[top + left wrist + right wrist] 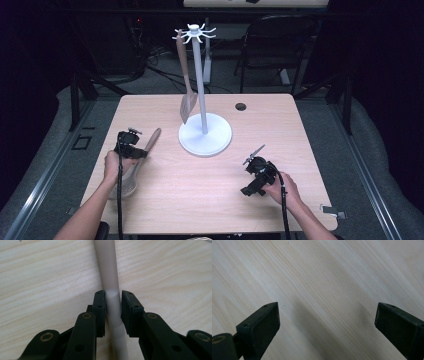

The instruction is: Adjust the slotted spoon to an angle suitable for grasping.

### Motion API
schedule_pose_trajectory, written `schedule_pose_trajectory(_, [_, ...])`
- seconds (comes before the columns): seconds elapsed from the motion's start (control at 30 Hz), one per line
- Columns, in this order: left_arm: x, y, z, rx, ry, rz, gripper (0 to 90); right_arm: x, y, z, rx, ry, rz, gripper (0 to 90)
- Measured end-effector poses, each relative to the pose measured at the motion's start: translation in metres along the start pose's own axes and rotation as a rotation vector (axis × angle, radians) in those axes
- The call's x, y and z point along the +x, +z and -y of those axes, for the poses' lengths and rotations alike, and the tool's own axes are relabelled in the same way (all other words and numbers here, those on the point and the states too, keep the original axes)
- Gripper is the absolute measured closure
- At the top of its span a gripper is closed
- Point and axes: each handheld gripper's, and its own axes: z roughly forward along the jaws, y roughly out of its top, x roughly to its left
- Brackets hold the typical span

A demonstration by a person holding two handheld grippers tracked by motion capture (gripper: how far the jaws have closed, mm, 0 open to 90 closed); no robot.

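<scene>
From above, my left claw [131, 145] sits over a utensil [142, 160], probably a slotted spoon, lying at the counter's [210, 190] left. My left gripper view shows it clenched around the pale handle [113, 305]. My right claw [327, 322] gapes released over bare wood.

Left tool [131, 145] on a spoon [141, 162] — right tool [258, 175] hovers apart
</scene>
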Motion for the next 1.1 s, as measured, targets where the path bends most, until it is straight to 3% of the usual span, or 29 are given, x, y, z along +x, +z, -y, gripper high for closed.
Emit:
schedule_pose_trajectory(0.33, [-0.003,-0.002,0.001,0.026,0.017,0.006,70.6,0.0,0.002,0.0,-0.007,0.002,-0.007,5.5])
schedule_pose_trajectory(0.6, [-0.005,0.002,-0.005,0.049,0.031,-0.033,62.9,0.0,0.003,0.0,-0.01,0.004,-0.009,5.6])
schedule_pose_trajectory(0.9, [-0.01,0.01,-0.01,0.087,0.04,-0.069,63.2,0.0,0.003,0.0,-0.011,0.013,-0.013,5.7])
schedule_pose_trajectory(1.1, [-0.01,0.009,-0.01,0.094,0.037,-0.056,67.4,0.0,0.003,0.0,-0.01,0.013,-0.014,5.8])
